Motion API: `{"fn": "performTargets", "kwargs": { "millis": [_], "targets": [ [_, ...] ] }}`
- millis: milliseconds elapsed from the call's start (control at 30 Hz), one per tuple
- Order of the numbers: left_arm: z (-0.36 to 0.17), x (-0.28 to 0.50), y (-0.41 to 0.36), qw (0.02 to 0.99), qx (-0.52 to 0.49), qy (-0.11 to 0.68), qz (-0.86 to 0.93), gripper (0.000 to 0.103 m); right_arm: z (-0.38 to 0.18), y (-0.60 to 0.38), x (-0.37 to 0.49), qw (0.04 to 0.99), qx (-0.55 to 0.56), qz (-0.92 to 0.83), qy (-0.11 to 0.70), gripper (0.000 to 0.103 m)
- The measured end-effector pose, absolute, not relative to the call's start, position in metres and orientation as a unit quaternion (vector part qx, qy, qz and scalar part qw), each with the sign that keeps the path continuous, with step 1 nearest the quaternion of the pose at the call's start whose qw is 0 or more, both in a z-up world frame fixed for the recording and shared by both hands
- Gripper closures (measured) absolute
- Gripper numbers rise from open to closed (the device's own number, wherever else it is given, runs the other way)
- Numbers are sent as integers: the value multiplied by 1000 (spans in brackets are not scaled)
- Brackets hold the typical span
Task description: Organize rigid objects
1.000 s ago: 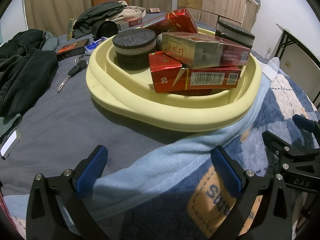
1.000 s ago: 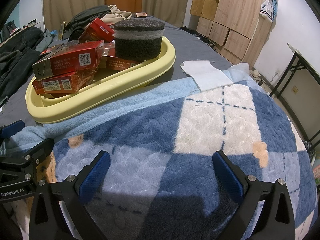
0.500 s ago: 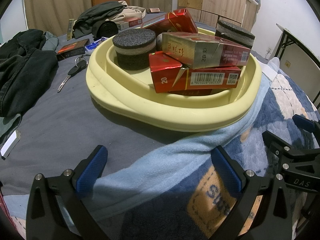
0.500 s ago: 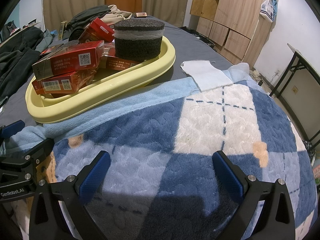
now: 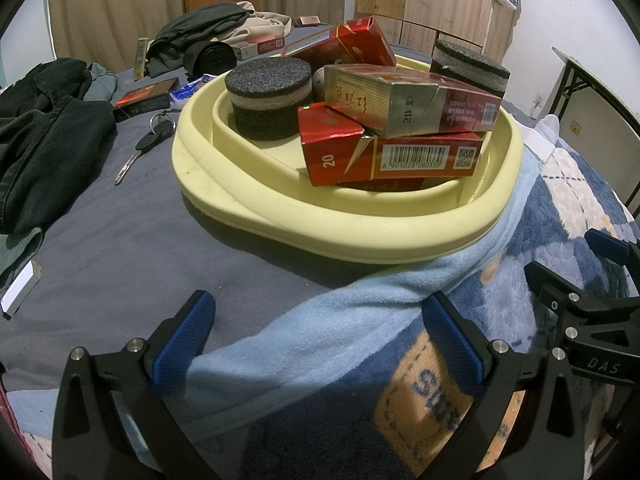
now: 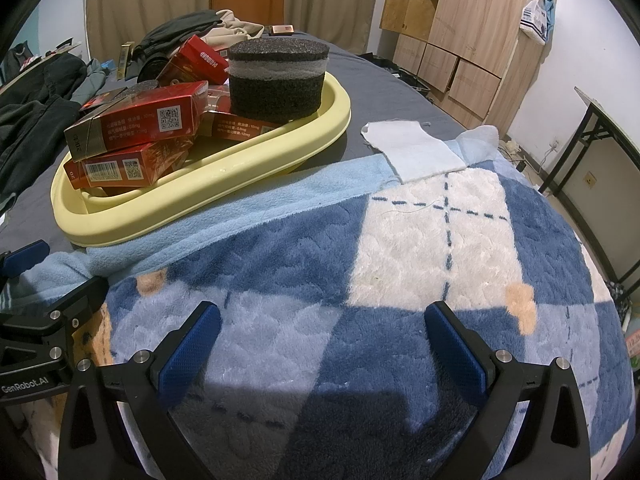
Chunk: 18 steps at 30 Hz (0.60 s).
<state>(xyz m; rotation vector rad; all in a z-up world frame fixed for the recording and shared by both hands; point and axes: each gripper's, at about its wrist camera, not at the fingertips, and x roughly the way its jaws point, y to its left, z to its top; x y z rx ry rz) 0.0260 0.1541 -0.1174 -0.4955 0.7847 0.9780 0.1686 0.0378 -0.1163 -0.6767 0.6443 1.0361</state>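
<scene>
A pale yellow tray (image 5: 320,232) (image 6: 192,196) rests on the bed, half on a blue blanket. It holds stacked red cigarette cartons (image 5: 396,160) (image 6: 132,124) and two round black foam pads (image 5: 268,100) (image 6: 278,78); the second pad (image 5: 472,68) sits at the tray's far right. My left gripper (image 5: 316,336) is open and empty, hovering just in front of the tray's near rim. Over the blanket, to the right of the tray, my right gripper (image 6: 322,344) hangs open and empty too. Each gripper shows at the edge of the other's view.
A key with a ring (image 5: 140,148), a dark flat box (image 5: 144,98) and dark clothes (image 5: 44,136) lie left of the tray on the grey sheet. More clothes and small boxes (image 5: 224,32) lie behind. A white cloth (image 6: 412,148) lies right of the tray. A folding table (image 6: 600,132) stands at the right.
</scene>
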Motion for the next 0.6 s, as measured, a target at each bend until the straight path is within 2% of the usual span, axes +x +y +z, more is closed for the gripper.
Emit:
{"fn": "performTargets", "kwargs": {
  "millis": [600],
  "targets": [
    [-117,26,154,781,-229,363,453,0,-116,38,170,767,-312,477,296,0]
  ]
}}
